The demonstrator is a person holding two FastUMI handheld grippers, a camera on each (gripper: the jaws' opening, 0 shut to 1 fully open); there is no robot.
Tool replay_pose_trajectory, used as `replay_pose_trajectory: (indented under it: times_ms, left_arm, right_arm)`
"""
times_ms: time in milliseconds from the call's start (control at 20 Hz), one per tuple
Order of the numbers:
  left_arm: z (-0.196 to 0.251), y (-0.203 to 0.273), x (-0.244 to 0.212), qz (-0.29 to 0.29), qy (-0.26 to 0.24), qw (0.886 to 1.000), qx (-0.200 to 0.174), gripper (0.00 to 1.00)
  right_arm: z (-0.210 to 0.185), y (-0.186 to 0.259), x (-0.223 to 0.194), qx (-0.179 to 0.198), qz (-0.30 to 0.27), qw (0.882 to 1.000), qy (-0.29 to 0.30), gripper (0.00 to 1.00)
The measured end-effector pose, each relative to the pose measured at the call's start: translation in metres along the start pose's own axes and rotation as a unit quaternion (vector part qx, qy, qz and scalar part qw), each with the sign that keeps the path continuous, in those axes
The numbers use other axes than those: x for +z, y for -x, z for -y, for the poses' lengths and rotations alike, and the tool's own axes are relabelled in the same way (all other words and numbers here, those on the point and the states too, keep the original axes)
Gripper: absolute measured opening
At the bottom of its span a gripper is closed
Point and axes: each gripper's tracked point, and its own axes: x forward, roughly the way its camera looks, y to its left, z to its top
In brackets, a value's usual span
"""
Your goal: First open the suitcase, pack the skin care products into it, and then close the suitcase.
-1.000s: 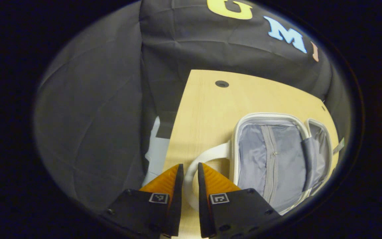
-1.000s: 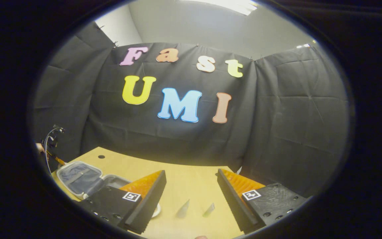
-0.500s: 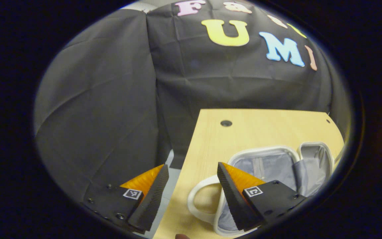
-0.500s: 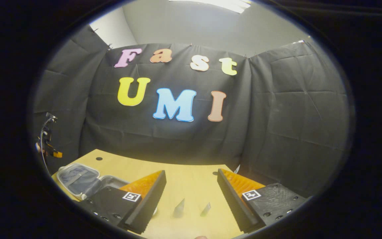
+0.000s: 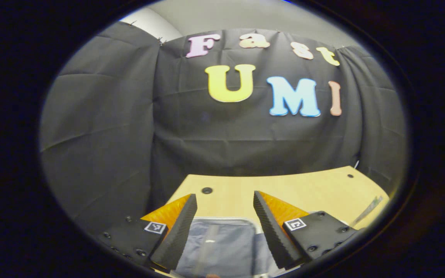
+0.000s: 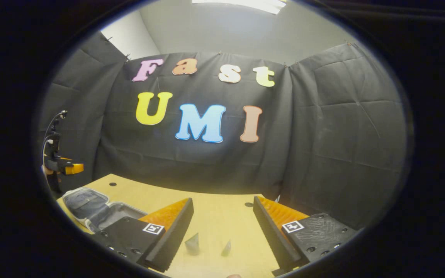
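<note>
Suitcase [image 6: 91,204] lies unzipped on the worktop [image 6: 214,216], at its left end.
Left tool [image 5: 225,216] above it and right tool [image 6: 222,227] both gape, holding nothing; no readable labels.

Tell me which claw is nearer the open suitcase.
Left. The left claw hovers directly above the suitcase lining; the right claw is off to the side, over bare table.

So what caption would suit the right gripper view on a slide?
Open right hand-held gripper hovers above two small skin care products, the opened suitcase lying on the wooden table.
</note>
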Motion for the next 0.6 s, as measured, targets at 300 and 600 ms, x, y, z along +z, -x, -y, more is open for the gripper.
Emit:
replay_pose_trajectory:
  times_ms: [300, 600]
  left_arm:
    - [0.166, -0.002, -0.018, 0.014, 0.019, 0.997, -0.069, 0.94]
    - [0.313, -0.001, -0.041, 0.020, 0.026, 0.990, -0.139, 0.94]
  right_arm:
    - [0.034, -0.007, -0.027, 0.024, -0.017, 1.000, 0.000, 0.94]
    - [0.067, -0.020, -0.041, 0.040, -0.025, 0.999, 0.001, 0.94]
